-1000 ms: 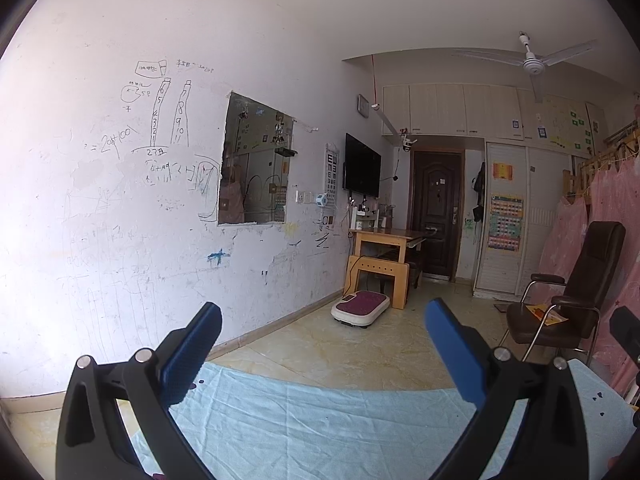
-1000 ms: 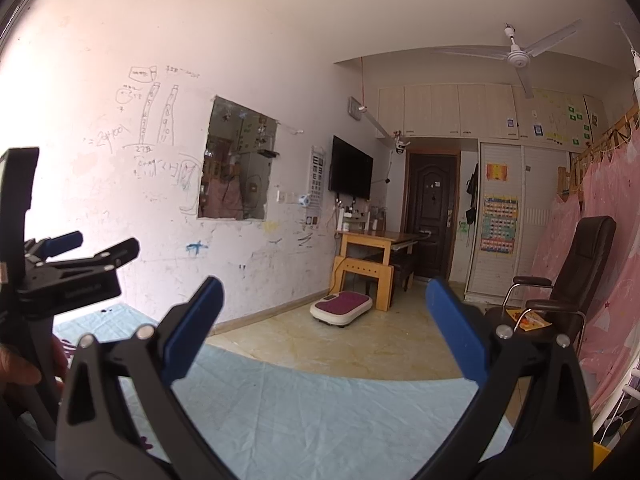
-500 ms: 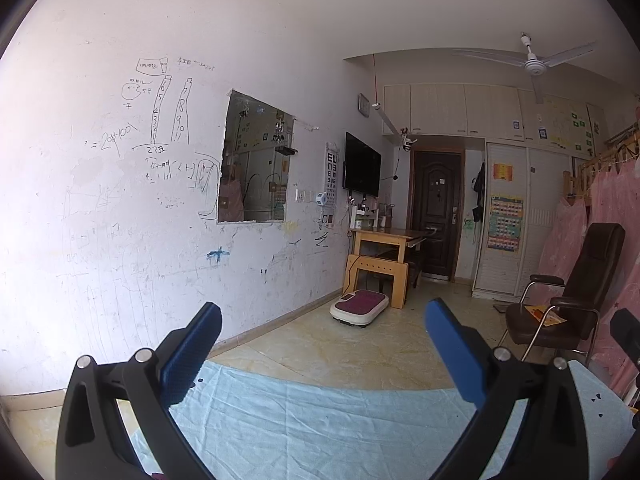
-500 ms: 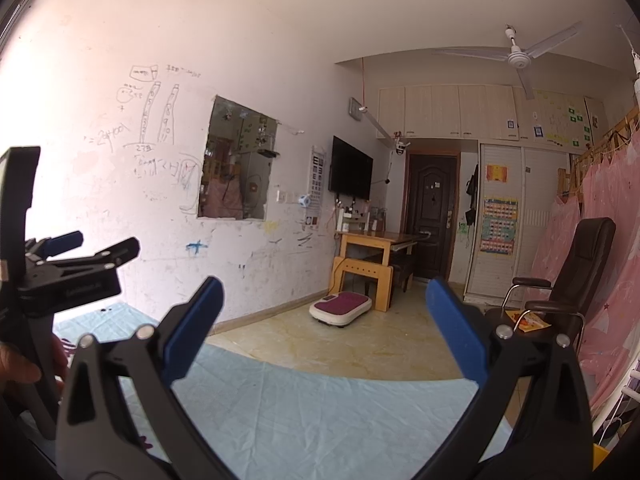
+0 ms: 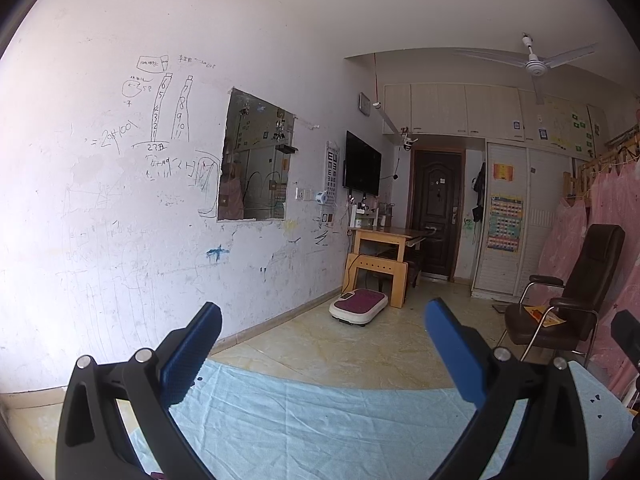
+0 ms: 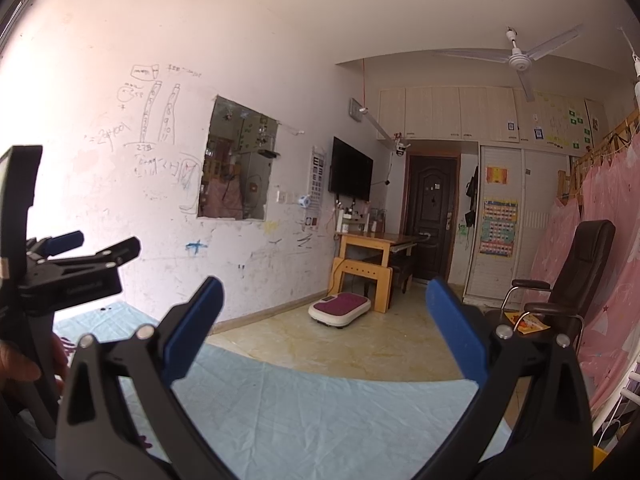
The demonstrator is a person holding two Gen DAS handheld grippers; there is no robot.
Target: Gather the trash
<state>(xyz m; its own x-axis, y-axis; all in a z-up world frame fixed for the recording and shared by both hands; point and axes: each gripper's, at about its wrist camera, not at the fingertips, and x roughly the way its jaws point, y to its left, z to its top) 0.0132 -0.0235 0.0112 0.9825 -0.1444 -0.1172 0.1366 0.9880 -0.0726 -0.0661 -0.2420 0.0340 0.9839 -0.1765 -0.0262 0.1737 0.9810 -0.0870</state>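
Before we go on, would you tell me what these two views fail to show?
- Trash: none seen; the near part of the blue sheet is cut off by the bottom edge and covered by the left gripper.
- Wall writing: too small to read, both views.
- Item on the chair: too small, right view.
- Right gripper: jaws open, empty.

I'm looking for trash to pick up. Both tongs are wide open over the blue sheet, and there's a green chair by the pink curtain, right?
Nearly. The chair is dark brown, almost black, not green; the left wrist view shows it clearly. The rest holds: the left tongs and the right tongs are both wide open over the blue sheet, and the chair stands beside the pink curtain.
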